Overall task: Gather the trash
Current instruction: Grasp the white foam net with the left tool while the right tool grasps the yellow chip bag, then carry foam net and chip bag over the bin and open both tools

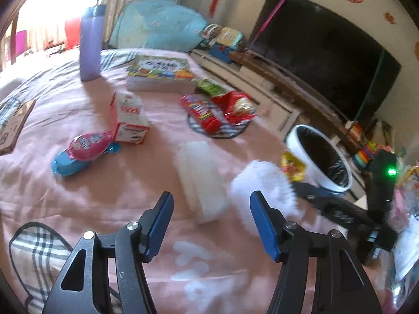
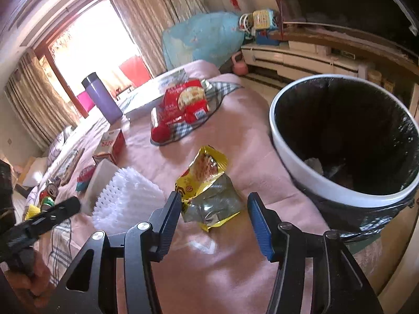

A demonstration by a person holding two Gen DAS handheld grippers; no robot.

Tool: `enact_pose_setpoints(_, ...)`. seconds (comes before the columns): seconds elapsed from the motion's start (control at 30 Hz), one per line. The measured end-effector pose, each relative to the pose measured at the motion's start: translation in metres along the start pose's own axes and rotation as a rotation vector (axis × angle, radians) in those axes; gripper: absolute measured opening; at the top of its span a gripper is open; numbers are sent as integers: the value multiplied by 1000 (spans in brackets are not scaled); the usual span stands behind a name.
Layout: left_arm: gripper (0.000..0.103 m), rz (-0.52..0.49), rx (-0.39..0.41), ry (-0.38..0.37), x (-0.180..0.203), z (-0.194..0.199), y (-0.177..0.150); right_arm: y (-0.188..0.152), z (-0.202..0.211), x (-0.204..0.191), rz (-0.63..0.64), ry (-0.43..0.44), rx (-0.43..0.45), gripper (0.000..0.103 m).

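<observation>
While my left gripper (image 1: 211, 225) hangs with its jaws spread and nothing between them above the pink bedspread (image 1: 78, 198), I read the bed from left to right: a pink and blue snack packet (image 1: 83, 151), a torn red and white carton (image 1: 129, 120), a white block (image 1: 203, 180) I cannot identify, then a fluffy white foam net (image 1: 262, 183). Further right lies the piece I judge to be next, a crumpled yellow wrapper (image 2: 207, 185), just ahead of my right gripper (image 2: 214, 221), whose jaws are also wide apart and empty. Beside it, off the bed's edge, stands the white bin (image 2: 290, 157) with its black liner. To do this well I should lower the right jaws so they straddle the wrapper's raised middle, pinch foil and not blanket, then lift clear of the rim before letting go. The bin's bottom is dark; some scraps show, nothing I can name. Both views are blurred, so the printing on the packets is unreadable.
</observation>
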State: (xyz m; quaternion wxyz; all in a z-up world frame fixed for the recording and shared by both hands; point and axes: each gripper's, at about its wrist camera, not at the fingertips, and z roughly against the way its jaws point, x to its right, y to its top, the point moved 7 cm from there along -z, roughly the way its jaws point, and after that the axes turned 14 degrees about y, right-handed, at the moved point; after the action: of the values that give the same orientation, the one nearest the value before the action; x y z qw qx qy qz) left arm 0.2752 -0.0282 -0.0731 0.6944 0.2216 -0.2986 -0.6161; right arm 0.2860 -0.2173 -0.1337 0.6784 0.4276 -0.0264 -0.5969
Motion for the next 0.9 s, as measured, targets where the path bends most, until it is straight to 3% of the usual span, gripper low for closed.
enact_pose_setpoints(0.03, 60, -2, 7, -26, 2, 3, 0, -1, -2, 0, 4, 3, -7, 52)
enact_pose_setpoints(0.07, 60, -6, 8, -53, 6, 5, -1, 0, -2, -1, 13, 2, -10, 44)
enact_pose_setpoints(0.1, 60, -17, 8, -77, 11, 8, -2, 0, -2, -3, 21, 12, -12, 21)
enact_pose_setpoints(0.13, 60, -32, 9, -91, 17, 8, -3, 0, -2, -4, 27, 7, -15, 9)
enact_pose_setpoints(0.17, 60, -47, 11, -97, 21, 8, -3, 0, -3, -3, 29, 9, -19, 4)
enact_pose_setpoints(0.33, 61, -147, -2, -58, 43, -7, -14, 0, 0, -4, 30, 29, -8, 2)
enact_pose_setpoints(0.5, 59, -183, -34, -9, 52, -33, -16, 2, 8, -2, 21, 40, 6, 1)
enact_pose_setpoints(0.53, 52, -183, -38, -7, 53, -36, -16, 3, 9, -2, 18, 43, 10, 1)
enact_pose_setpoints(0.57, 35, -181, -45, -16, 56, -39, -15, 5, 12, -1, 14, 47, 17, 1)
enact_pose_setpoints(0.63, 25, -172, -62, -33, 59, -45, -12, 7, 17, 0, 11, 47, 30, 0)
enact_pose_setpoints(0.9, 20, -173, -30, -86, 77, -34, -4, 18, 48, 1, 6, 52, 97, 0)
